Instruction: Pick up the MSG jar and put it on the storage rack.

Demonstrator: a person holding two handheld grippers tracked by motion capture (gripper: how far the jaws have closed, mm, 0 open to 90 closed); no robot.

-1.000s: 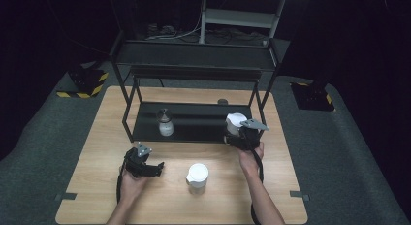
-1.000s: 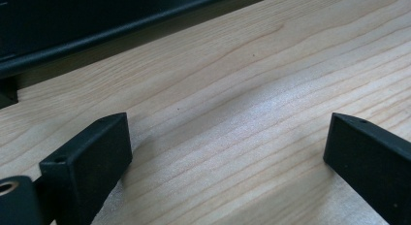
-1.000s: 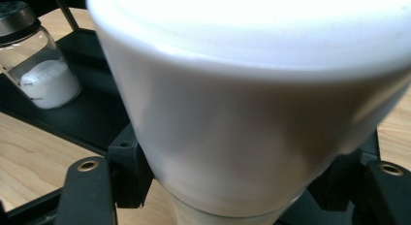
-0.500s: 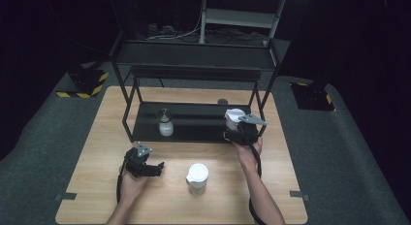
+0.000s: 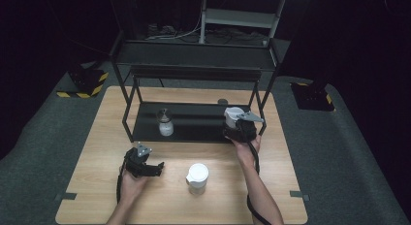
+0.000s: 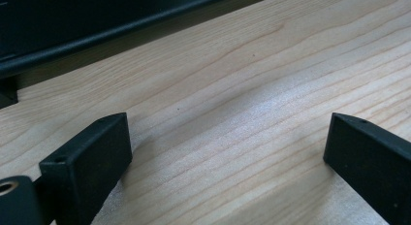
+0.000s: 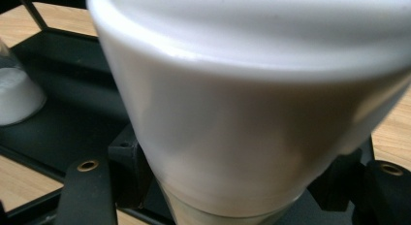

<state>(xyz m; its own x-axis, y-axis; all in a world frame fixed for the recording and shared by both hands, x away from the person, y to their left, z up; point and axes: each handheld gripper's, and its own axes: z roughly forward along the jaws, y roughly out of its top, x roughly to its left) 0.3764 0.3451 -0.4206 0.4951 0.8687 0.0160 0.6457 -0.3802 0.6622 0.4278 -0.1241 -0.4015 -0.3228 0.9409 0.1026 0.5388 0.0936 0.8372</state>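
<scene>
Our right gripper (image 5: 236, 122) clamps a white-lidded jar (image 5: 233, 115) over the rack's lower shelf (image 5: 194, 123); our left gripper (image 5: 154, 168) rests wide open and empty on the bench (image 5: 97, 152).

No text, label, brand or number can be read anywhere in these pictures. The only sign-like marking is yellow-and-black hazard striping on a dark block (image 5: 83, 83) on the floor, and it carries no words.

— What have I got?
— A white-lidded jar (image 5: 233, 114), upright in my right jaws, at the shelf's (image 5: 194, 133) right end, two o'clock from the table's middle.
</scene>
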